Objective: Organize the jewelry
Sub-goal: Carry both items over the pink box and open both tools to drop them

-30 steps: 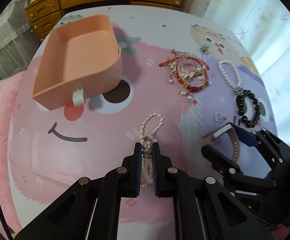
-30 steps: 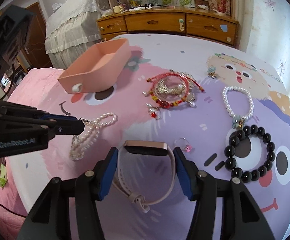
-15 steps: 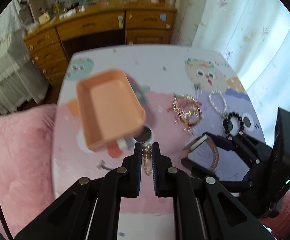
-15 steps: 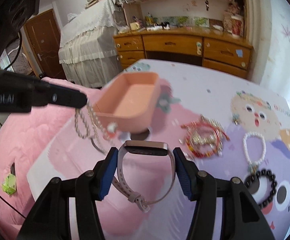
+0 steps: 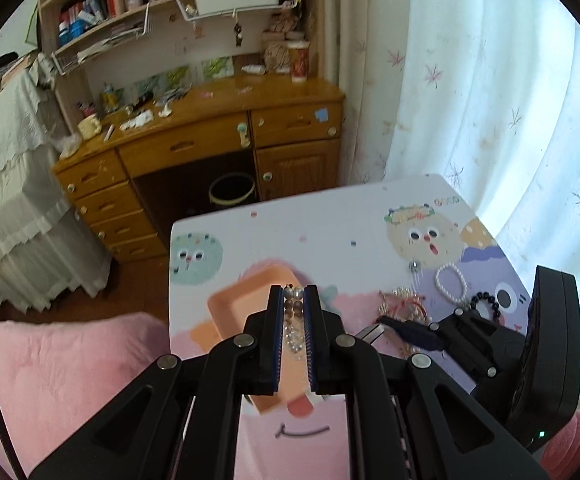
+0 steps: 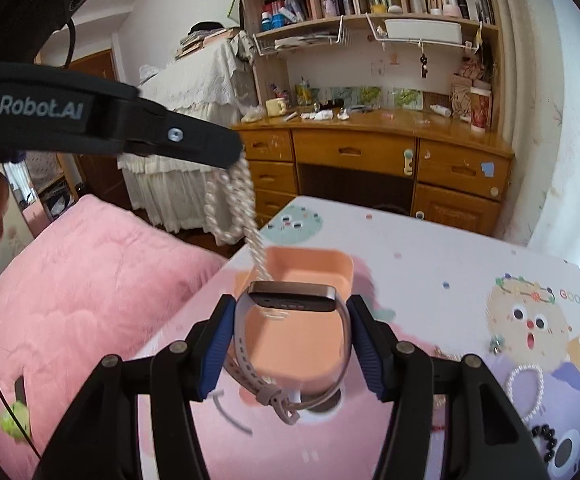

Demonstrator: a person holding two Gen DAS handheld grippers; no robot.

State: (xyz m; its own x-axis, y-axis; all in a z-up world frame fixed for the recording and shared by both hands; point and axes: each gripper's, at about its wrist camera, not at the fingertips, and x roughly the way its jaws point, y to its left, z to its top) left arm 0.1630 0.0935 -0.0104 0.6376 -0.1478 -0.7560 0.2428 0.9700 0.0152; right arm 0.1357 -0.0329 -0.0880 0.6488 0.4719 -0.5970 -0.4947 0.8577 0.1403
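Both hand-held grippers carry jewelry above the peach tray.

The left hand-held gripper pinches a pearl necklace dangling over the tray; the right hand-held gripper clamps a watch just above the tray on the bench.

White lettering "GenRobot.AI", its first letter cut off, stands on the left gripper arm. Coloured letters "GOOD" are printed on the counter cover.

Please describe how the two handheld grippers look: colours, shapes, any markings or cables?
Both the left gripper and right gripper are black, angular linkages with silver rivets and ribbed blue pads. One bears white "GenRobot.AI" lettering; a thin black cable trails behind it.
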